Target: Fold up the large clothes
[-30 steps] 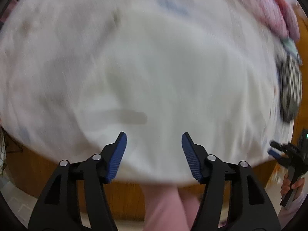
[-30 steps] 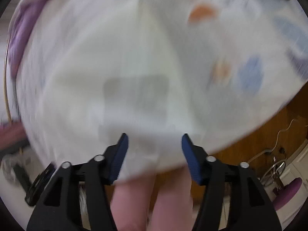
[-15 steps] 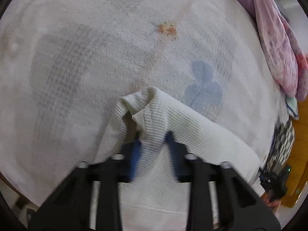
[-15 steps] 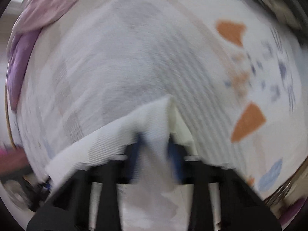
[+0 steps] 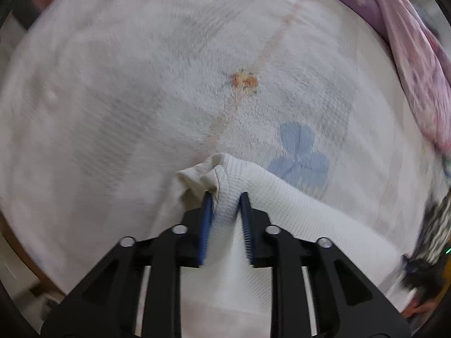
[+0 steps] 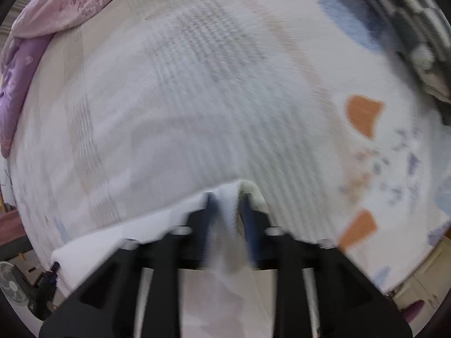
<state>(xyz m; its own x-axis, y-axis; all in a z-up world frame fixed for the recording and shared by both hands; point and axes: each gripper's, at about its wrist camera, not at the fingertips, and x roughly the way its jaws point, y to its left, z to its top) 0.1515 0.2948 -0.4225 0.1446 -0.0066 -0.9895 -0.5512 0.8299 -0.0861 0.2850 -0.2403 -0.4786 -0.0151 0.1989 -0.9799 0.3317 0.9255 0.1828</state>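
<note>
- Nearest the lens in the left wrist view: one left gripper [image 5: 226,200], blue pads clamped on a bunched corner of one white waffle-knit garment [image 5: 284,197]; jaws just eased wider, cloth between them all the same
- Just past those pads: one puckered fold of the garment peaking above the fingertips, rest of it draping back under the gripper and off toward the lower right
- Nearest the lens in the right wrist view: one right gripper [image 6: 226,201], pads pinching another edge of the same white garment [image 6: 146,225]; jaws likewise just opened somewhat, fabric between them; blurred, so contact read only roughly
- From that grip: garment edge stretching down and left
- Beneath both grippers: one pale bedspread [image 5: 141,98] with printed shapes, one blue flower [image 5: 300,155] just beyond the left-held corner, one small orange flower [image 5: 244,81] farther up; two orange patches [image 6: 362,115] well to the right of the right gripper
- Farther off, along the bedspread's edge: one pink and purple quilt [image 5: 408,64], upper right in the left view, upper left in the right view
- Far right edge: one black-and-white checked cloth [image 6: 417,28], apart from the garment
</note>
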